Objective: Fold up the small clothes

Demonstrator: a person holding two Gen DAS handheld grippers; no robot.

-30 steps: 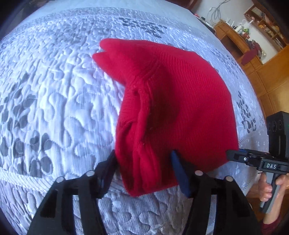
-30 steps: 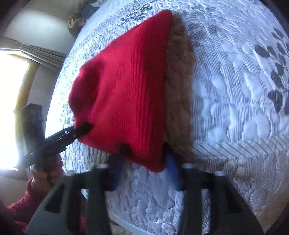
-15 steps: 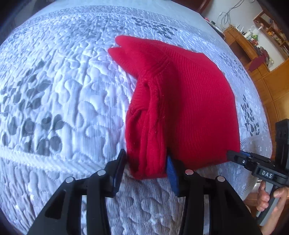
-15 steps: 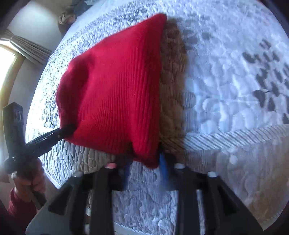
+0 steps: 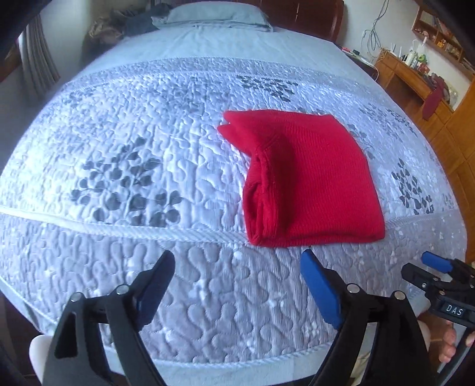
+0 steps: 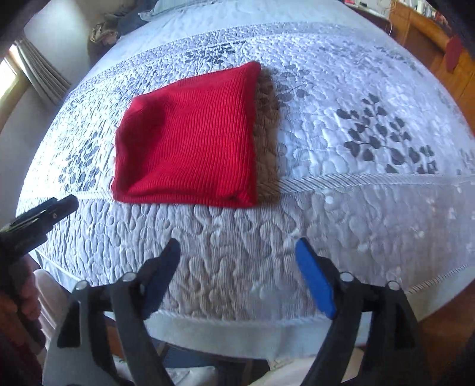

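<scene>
Fingers of the left gripper spread wide, pinching nothing, pulled back off the near left corner they clamped half a second ago. Same with the right gripper: fingers wide apart and empty, backed off to the bed's near edge, clear of the right corner held before. Visible at the far right of the left view, low beside the bed, and likewise the left gripper at the far left of the right view.

Just beyond, lying free on the quilt, the red knit, near edge along the corded seam: a compact squarish bundle, layers stacked thick down its left side, flat top panel, two small points poking out at the far left corner. A brown strip beside its right edge in the right view; cloth or shadow, cannot tell. Farther off, a pillow at the headboard and wooden shelves on the right.

Judged from both releases together: fold likely finished for this piece, with only a tidy-up or the next garment left.
</scene>
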